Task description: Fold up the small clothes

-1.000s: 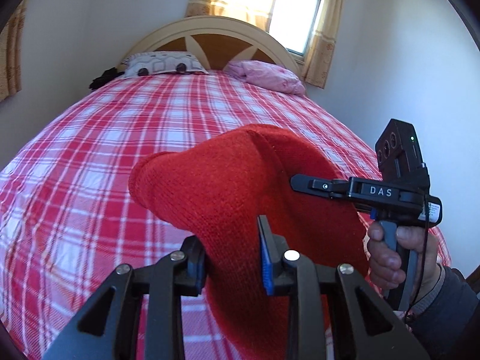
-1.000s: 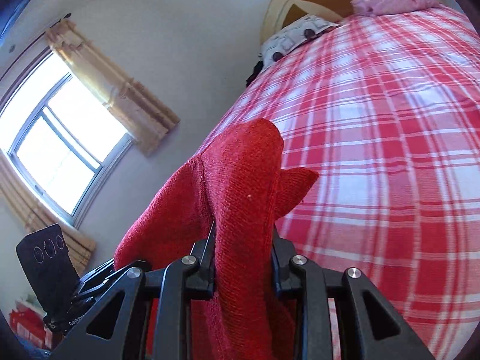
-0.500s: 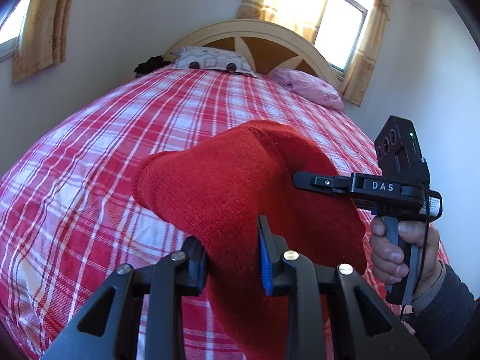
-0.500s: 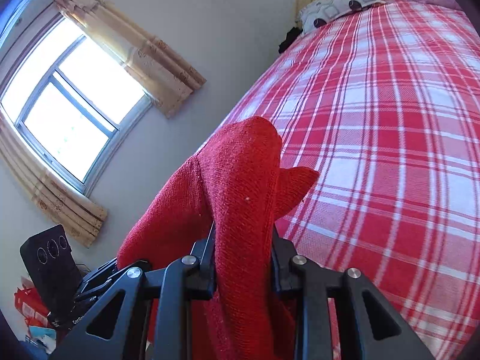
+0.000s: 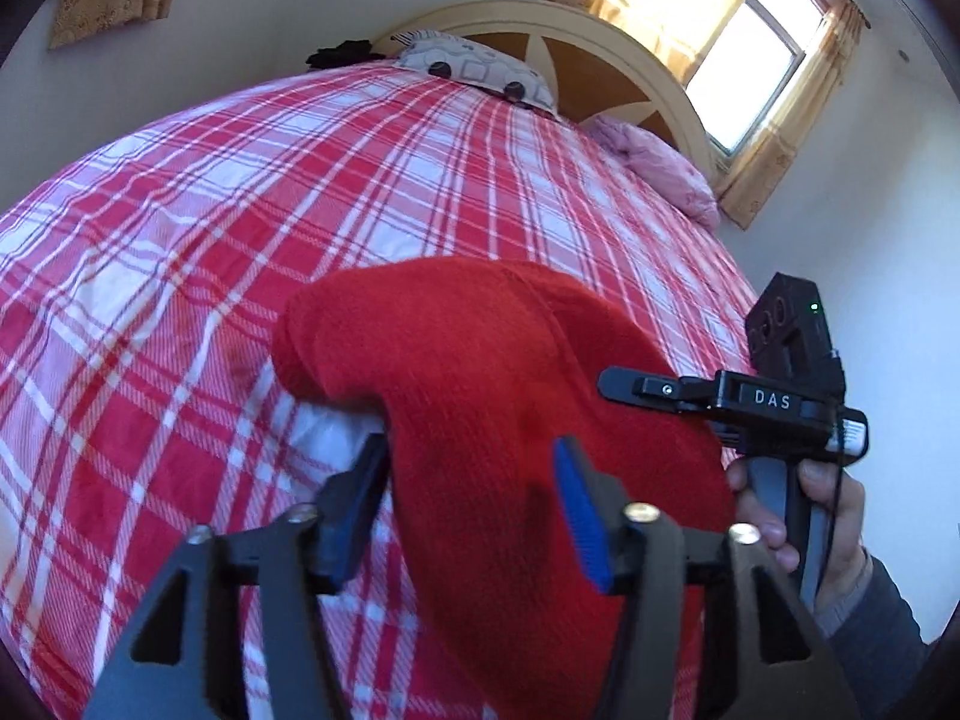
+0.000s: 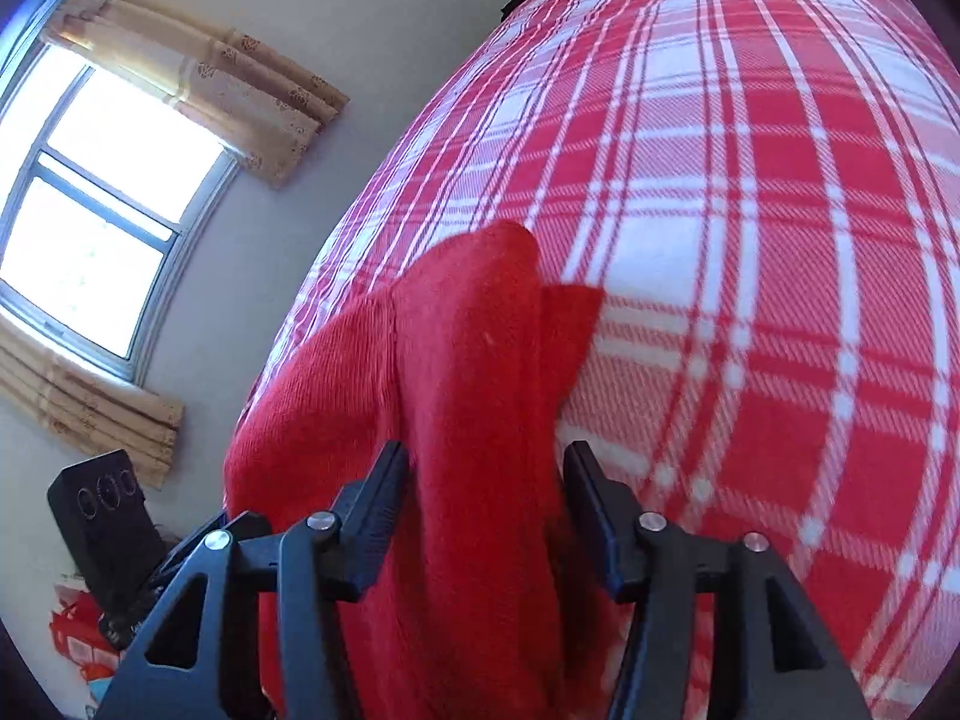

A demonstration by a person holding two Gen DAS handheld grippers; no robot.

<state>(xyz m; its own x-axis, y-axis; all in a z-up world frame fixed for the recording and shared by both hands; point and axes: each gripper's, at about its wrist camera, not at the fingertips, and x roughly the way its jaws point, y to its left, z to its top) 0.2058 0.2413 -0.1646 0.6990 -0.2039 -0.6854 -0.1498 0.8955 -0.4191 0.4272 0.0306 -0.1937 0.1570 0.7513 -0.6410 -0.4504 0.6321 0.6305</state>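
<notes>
A red knitted garment point(image 5: 480, 372) hangs between both grippers over the red-and-white plaid bed point(image 5: 180, 240). My left gripper point(image 5: 474, 492) is shut on one bunched edge of it. My right gripper point(image 6: 486, 498) is shut on another bunched part of the red garment point(image 6: 456, 360). The right gripper also shows in the left wrist view point(image 5: 648, 387), held by a hand at the right, its tips against the cloth. The left gripper's body shows at the lower left of the right wrist view point(image 6: 102, 516). The garment's lower part is out of view.
A wooden arched headboard point(image 5: 600, 42) stands at the bed's far end with a patterned pillow point(image 5: 474, 66) and a pink pillow point(image 5: 660, 168). A curtained window point(image 5: 750, 30) is behind it. Another window point(image 6: 90, 180) is on the side wall.
Both grippers have swung and tilted while holding the garment: the headboard has shifted right in the left view and the bed fills more of the right view. The grips are unchanged.
</notes>
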